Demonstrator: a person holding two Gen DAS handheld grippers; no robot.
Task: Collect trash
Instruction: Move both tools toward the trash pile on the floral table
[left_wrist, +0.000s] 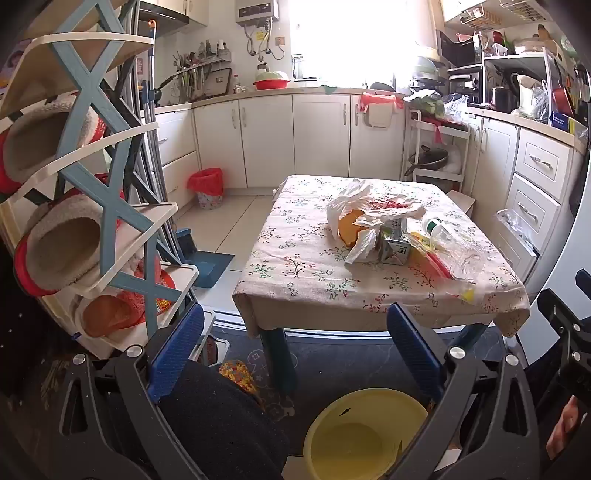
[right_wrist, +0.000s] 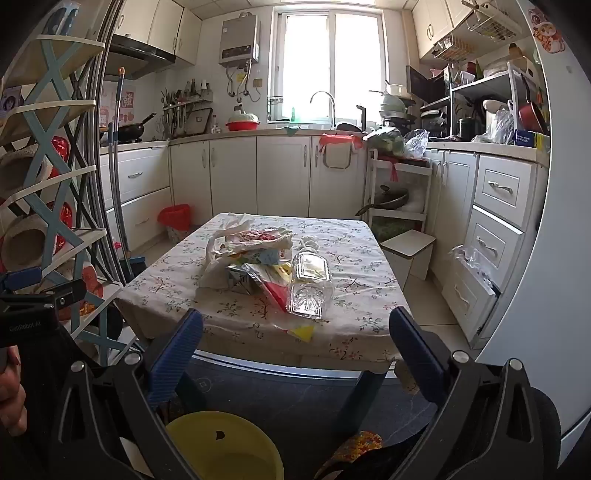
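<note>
Both claws, left (left_wrist: 295, 350) and right (right_wrist: 295, 354), were held apart, empty; ahead, the plastic bottle (right_wrist: 309, 284) could probably be rolled off the desk (right_wrist: 354, 332).

Cut off by the bottom edge in both views: yellow basin (left_wrist: 354, 439) (right_wrist: 225, 446), its near rim out of frame and its sides behind gripper arms. Mostly buried under a white plastic bag (left_wrist: 354, 206): something orange (left_wrist: 352, 227), too covered to name. Print on the small carton (left_wrist: 393, 251) too small to read. Half hidden beneath the clear bottle (right_wrist: 308, 284): red and yellow wrappers (right_wrist: 277, 291), kind unclear. Washed out by glare: window (left_wrist: 354, 37) and whatever stands on the sill. Clipped at the left edge of the right wrist view: a hand (right_wrist: 11, 391), only fingers showing. Table legs (left_wrist: 275, 354) partly behind the hanging cloth.
</note>
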